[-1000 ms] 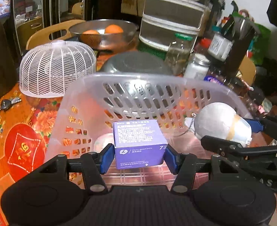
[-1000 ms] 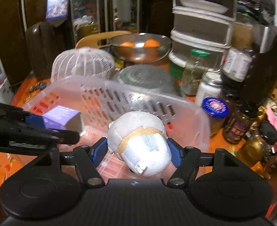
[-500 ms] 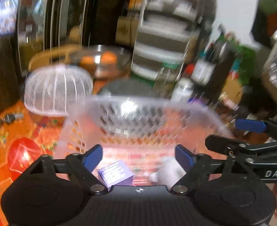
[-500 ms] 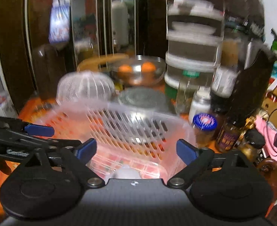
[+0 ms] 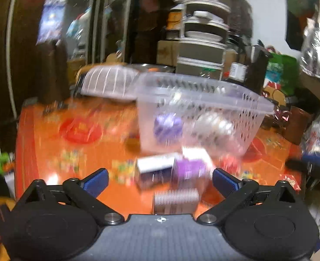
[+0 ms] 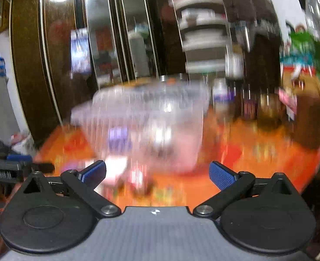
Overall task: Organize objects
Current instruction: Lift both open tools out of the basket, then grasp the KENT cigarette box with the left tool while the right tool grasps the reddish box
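Both the left gripper and the right gripper stood wide open and empty near the basket, which held a purple box.

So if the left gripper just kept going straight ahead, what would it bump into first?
Probably the small boxes on the table: the left gripper has open, empty jaws, and a white box and a purple box lie right ahead of them. The clear basket sits behind. The picture is blurry, so depth is a guess.
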`<state>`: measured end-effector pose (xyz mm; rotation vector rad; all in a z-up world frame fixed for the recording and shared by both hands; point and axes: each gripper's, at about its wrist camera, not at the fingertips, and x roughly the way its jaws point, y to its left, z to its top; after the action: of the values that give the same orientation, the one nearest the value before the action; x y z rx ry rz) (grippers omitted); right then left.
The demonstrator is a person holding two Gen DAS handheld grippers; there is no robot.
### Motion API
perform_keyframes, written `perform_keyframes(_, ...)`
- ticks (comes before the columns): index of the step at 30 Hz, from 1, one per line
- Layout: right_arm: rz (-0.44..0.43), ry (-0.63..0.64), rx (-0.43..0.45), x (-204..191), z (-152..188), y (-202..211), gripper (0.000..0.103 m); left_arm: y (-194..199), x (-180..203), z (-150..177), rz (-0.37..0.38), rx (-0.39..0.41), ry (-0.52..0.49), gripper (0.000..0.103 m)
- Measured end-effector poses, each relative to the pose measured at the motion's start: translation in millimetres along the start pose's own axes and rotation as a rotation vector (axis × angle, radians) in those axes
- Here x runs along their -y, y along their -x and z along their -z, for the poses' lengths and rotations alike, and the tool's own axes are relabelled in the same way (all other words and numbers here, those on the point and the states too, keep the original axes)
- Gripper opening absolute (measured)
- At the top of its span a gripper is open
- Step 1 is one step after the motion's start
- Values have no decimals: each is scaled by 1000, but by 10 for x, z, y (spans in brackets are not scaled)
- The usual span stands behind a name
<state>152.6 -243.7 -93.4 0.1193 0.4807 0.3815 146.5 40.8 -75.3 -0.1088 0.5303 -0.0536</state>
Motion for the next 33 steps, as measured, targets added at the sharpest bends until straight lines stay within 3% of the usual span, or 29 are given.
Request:
perform_keyframes(4,-5,-69,2,43,316,39,103,-12,-33,208,-14,-12,25,99)
perform_keyframes(11,5,6,39,-82,457,194,103,-68,92,298,-12,-44,-38,99)
perform_keyframes(19,27,85,26,-281,329,300,103,143,133,293,-20,-25,-38,98)
perform_keyframes(25,16,75,-11,-244,301,175,103,-47,186,224,-2,-44,-32,98)
perform_keyframes(33,21,67,-4,-183,307,186,103,-266,181,253,-31,-80,-26,89)
